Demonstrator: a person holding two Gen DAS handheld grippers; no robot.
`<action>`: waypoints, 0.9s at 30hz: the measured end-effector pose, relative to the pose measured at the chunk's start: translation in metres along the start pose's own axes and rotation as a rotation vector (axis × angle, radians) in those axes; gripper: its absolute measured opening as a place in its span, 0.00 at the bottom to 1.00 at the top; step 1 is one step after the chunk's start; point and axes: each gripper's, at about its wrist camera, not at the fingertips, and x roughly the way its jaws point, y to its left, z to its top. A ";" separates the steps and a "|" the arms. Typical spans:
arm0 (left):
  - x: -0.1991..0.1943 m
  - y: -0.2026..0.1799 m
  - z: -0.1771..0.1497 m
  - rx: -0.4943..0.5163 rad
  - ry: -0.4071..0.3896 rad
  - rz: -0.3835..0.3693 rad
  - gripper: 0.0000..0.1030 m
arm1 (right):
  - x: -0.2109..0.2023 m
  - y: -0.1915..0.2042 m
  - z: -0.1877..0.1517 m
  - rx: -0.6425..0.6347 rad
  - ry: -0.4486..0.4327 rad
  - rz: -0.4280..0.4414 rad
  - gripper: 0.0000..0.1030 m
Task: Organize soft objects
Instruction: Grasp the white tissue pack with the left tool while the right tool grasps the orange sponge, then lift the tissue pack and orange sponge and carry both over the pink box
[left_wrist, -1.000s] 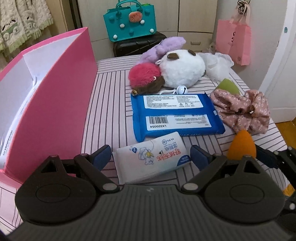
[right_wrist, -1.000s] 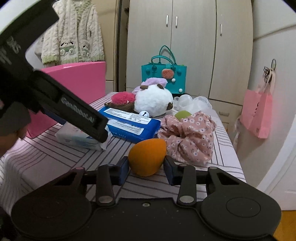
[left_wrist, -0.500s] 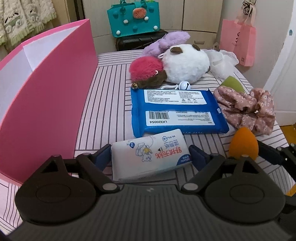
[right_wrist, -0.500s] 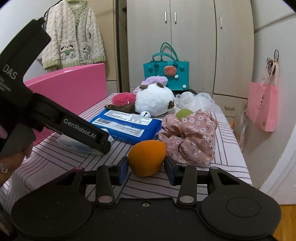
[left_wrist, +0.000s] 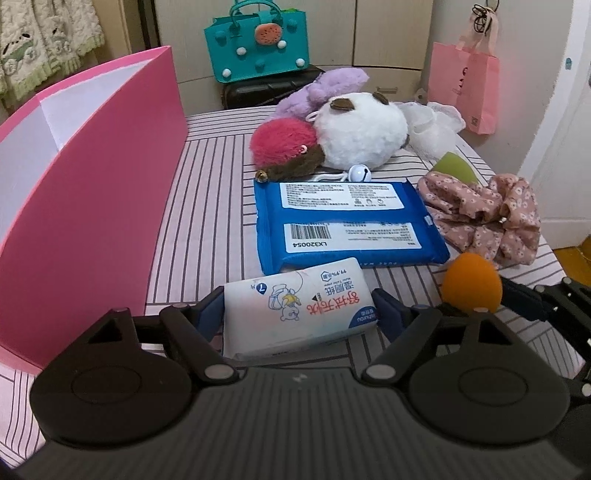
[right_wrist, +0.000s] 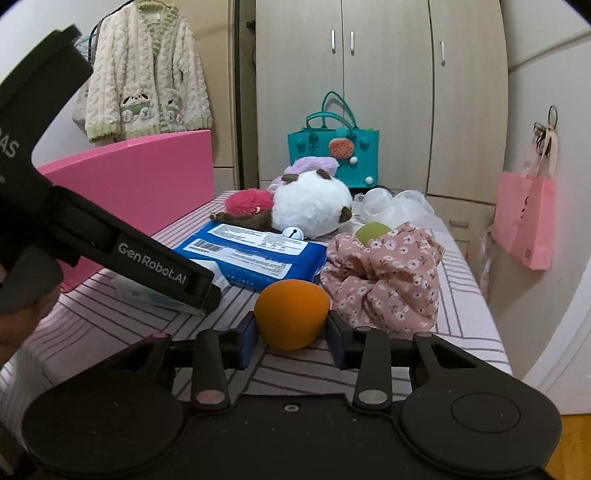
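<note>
We have two grips under way on the striped desk (left_wrist: 207, 206). Our left hand-held gripper (left_wrist: 299, 317) straddles the small white pack of wet wipes (left_wrist: 299, 306), which lies flat at the near edge just in front of the bigger blue wipes pack (left_wrist: 347, 225); the jaws have just been closing in on it, one pad at each short end, and they look to be touching, though we cannot say how firmly. Our right hand-held gripper (right_wrist: 290, 334) is clamped on the orange makeup sponge (right_wrist: 291, 314), pads at its two sides, right beside the flowered pink cloth (right_wrist: 388, 273). We judge the sponge to be very light and springy, so it will squash and could pop out if squeezed off-centre; holding it across its widest part, as now, seems best. The white pack is soft and floppy with a slick film wrapper, likely to sag in the middle and slip when held only by its ends, so a grip across the narrower width might hold better. The pink box (left_wrist: 96, 192) stands open on the left, touching the desk and close to the white pack, and looks like the place for these things. Farther back lie the white plush toy (left_wrist: 360, 136) and the red fluffy ball (left_wrist: 282, 142), untouched.
</note>
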 end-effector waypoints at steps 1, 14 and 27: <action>0.000 0.000 0.000 0.007 0.004 -0.007 0.79 | -0.001 -0.001 0.000 0.008 0.006 0.014 0.42; -0.016 -0.012 -0.009 0.057 0.031 -0.059 0.79 | -0.015 -0.004 0.003 0.056 0.044 0.071 0.43; -0.042 -0.014 -0.010 0.118 0.068 -0.110 0.79 | -0.035 -0.025 0.014 0.090 0.159 0.131 0.43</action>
